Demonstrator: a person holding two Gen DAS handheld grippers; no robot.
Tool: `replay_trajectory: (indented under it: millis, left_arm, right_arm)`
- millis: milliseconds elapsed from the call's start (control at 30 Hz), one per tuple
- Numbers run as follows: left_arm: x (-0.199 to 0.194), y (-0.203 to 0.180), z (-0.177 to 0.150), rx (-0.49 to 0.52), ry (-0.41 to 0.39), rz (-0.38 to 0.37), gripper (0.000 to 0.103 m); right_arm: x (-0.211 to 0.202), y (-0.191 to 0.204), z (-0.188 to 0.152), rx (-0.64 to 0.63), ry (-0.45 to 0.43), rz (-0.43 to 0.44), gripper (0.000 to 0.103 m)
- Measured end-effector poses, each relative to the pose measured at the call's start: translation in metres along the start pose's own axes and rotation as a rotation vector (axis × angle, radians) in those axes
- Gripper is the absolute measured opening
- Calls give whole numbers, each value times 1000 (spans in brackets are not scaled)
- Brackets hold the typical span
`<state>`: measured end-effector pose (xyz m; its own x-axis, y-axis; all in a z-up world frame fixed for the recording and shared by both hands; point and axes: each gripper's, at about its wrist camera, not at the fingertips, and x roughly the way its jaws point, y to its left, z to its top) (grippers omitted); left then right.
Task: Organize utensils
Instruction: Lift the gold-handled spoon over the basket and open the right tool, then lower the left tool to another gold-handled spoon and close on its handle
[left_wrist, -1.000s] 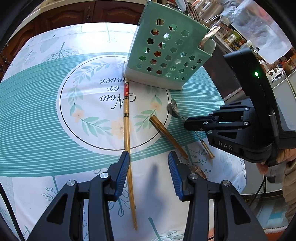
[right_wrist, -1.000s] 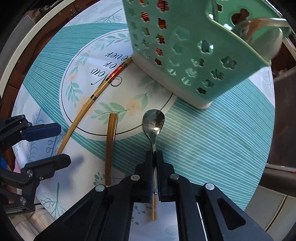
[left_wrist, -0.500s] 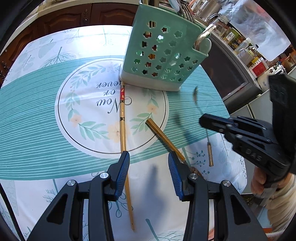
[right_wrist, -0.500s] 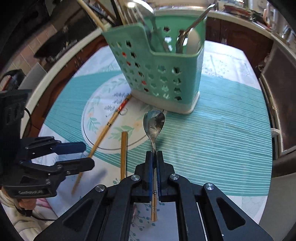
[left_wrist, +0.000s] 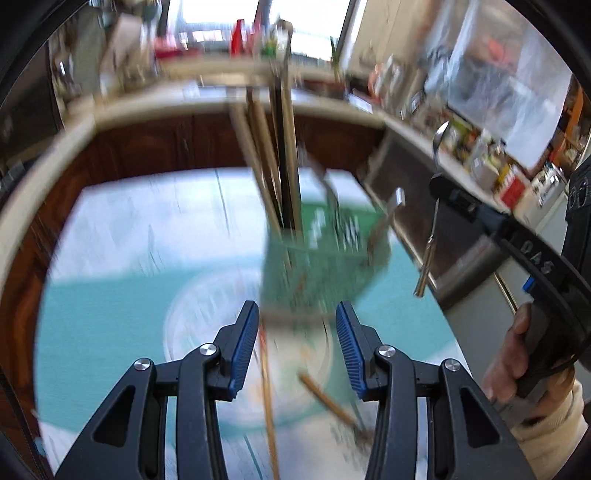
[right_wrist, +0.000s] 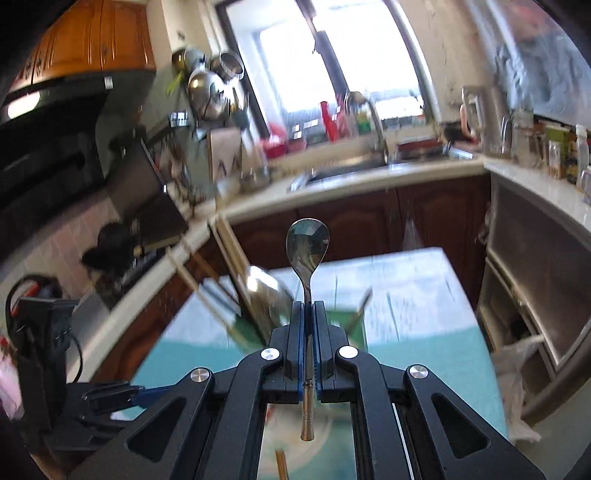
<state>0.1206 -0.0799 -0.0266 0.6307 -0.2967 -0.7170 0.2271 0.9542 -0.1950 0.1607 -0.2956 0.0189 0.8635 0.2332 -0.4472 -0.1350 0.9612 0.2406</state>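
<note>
Right gripper is clamped on a steel spoon, held aloft with the bowl pointing up and ahead and the handle end sticking out behind the pads; left gripper hangs over the table, jaws opening with nothing between them. Below on the teal tablecloth lie two loose chopsticks, blurred. Beyond stands the green utensil caddy, utensils standing in it, kitchen counter behind.

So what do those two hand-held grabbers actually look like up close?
Both are black plastic. The left gripper has angular cut-out arms, silver round bolts and ribbed blue pads. The right gripper matches; from the left camera its side shows pale lettering. The hand holding it wears a cream knitted sleeve.
</note>
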Motion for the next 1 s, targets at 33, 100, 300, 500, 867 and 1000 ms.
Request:
replay_trajectory:
  millis: [33, 100, 300, 500, 867, 1000]
  left_arm:
    - [-3, 0, 5, 4, -30, 13, 52]
    - [-7, 0, 14, -3, -101, 57, 61]
    - [-2, 2, 13, 35, -166, 51, 62]
    - [5, -5, -2, 146, -131, -3, 62]
    - [29, -32, -30, 441, 5, -113, 70]
    - [34, -47, -53, 608, 30, -151, 70]
  right_arm:
    - [3, 1, 7, 2, -26, 1, 3]
    - [11, 4, 16, -3, -66, -8, 3]
    - [55, 6, 16, -9, -77, -37, 3]
    - [107, -1, -6, -44, 13, -18, 5]
    - [61, -4, -35, -41, 29, -12, 33]
    - [32, -6, -52, -17, 90, -26, 33]
